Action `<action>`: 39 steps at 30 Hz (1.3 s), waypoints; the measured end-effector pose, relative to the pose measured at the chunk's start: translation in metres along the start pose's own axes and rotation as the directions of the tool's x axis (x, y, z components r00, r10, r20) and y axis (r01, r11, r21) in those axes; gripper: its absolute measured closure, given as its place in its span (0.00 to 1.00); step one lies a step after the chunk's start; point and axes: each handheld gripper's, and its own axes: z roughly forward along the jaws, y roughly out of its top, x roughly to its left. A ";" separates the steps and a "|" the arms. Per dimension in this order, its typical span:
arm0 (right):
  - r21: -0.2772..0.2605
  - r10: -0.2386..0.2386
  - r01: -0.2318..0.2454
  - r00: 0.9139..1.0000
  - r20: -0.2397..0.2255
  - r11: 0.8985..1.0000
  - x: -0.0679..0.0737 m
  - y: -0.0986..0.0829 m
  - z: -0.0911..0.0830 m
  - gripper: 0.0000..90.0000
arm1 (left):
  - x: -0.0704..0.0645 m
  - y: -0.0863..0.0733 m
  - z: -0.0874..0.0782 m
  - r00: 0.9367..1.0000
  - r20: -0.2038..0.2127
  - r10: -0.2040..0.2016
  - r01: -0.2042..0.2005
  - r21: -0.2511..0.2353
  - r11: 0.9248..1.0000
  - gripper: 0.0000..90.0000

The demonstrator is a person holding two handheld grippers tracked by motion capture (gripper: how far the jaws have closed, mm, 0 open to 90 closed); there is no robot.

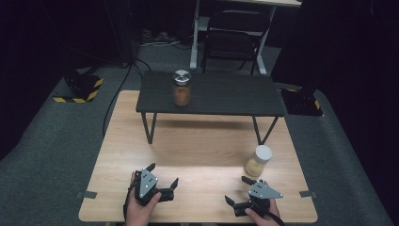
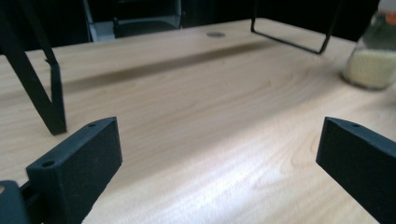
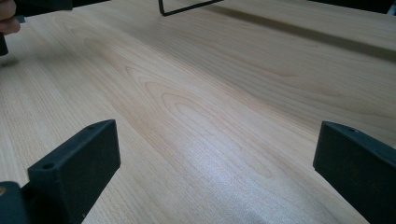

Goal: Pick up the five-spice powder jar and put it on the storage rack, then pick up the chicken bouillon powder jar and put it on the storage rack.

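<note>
two hands hold two grippers low over the near edge of the wooden desk (image 1: 197, 155). the left gripper (image 1: 163, 176) is near the near left corner, and its jaws are spread wide with nothing between them. in the left gripper view the left gripper (image 2: 219, 154) has bare wood between its black jaws. the right gripper (image 1: 239, 190) is near the near right corner, and its jaws are wide apart too, holding nothing. in the right gripper view the right gripper (image 3: 217, 154) looks across bare wood. a small jar with a white lid (image 1: 259, 161) stands on the desk near the right edge, just beyond the right gripper and not touching it. it has pale yellow stuff inside. the same jar (image 2: 373, 58) stands at the far right in the left gripper view. a little black shelf (image 1: 211, 94) stands on thin legs along the far edge of the desk. a brown jar with a silver lid (image 1: 181, 88) stands upright on the left part of the shelf, well apart from both grippers.
</note>
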 end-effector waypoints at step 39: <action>0.012 -0.010 0.010 1.000 0.002 1.000 0.004 0.003 0.003 0.00 | -0.004 -0.002 0.001 0.999 0.036 0.036 -0.038 0.085 0.996 0.01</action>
